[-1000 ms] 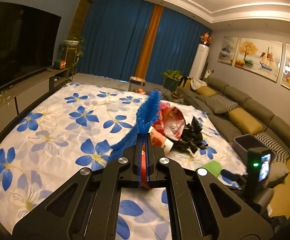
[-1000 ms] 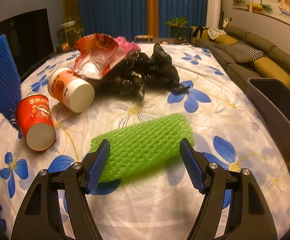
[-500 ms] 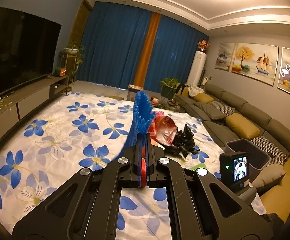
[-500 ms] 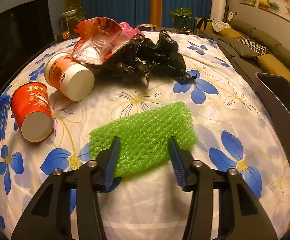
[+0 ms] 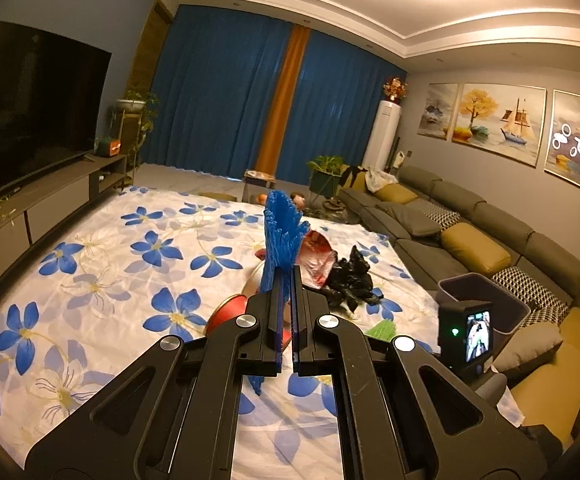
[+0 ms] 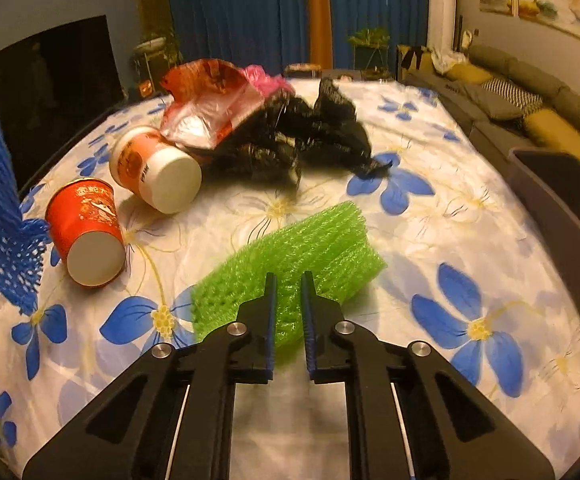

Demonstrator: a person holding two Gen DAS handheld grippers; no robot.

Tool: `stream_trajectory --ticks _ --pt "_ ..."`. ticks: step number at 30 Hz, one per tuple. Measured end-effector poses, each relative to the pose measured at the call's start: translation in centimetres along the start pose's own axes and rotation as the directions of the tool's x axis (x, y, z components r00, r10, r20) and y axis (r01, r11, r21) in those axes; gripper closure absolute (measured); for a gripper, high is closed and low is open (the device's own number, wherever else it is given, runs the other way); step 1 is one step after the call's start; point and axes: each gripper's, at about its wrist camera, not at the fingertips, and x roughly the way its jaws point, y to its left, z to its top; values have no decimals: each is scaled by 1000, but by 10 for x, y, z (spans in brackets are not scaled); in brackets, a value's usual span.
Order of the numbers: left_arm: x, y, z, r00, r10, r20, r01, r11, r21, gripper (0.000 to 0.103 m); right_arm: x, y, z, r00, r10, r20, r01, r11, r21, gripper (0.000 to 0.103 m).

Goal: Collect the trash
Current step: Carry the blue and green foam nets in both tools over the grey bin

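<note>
Since a second ago the right gripper (image 6: 288,280) is closing onto the green foam net (image 6: 290,248), pick-up step, while the left gripper (image 5: 286,276) stays clamped on the blue net (image 5: 280,224); next, lifting toward the bin (image 6: 561,196).

Floral-clothed counter (image 6: 469,208) with scattered trash

Green foam net (image 6: 301,248) lies just ahead of the right gripper (image 6: 288,280); two tipped cups (image 6: 86,232) left, black bag (image 6: 309,136) and red wrapper (image 6: 206,100) beyond.

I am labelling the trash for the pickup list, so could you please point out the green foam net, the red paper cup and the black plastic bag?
green foam net (image 6: 309,244), right wrist view, upper mesh surface.
red paper cup (image 6: 82,208), right wrist view, printed side wall.
black plastic bag (image 6: 290,136), right wrist view, crumpled middle.
</note>
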Motion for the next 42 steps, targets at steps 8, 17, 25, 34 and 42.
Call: stream_trajectory --ticks 8,17,25,34,42 --pt "6 -23 -1 999 -41 -9 42 999 28 101 -37 -14 3 995 -6 103 5 1000 8 91" --pt "23 -56 -3 990 -132 -40 134 989 57 101 -68 -33 7 981 -16 191 12 1000 26 91" --pt "44 -90 -6 974 -215 -76 221 972 80 102 -94 -59 5 964 -44 261 29 998 60 91" --pt "69 -135 -5 947 -303 -101 314 942 116 102 -118 -101 2 943 -123 309 93 989 111 91" --pt "97 -190 -2 908 -399 -125 414 899 142 102 -134 -154 5 917 -229 327 172 966 195 91"
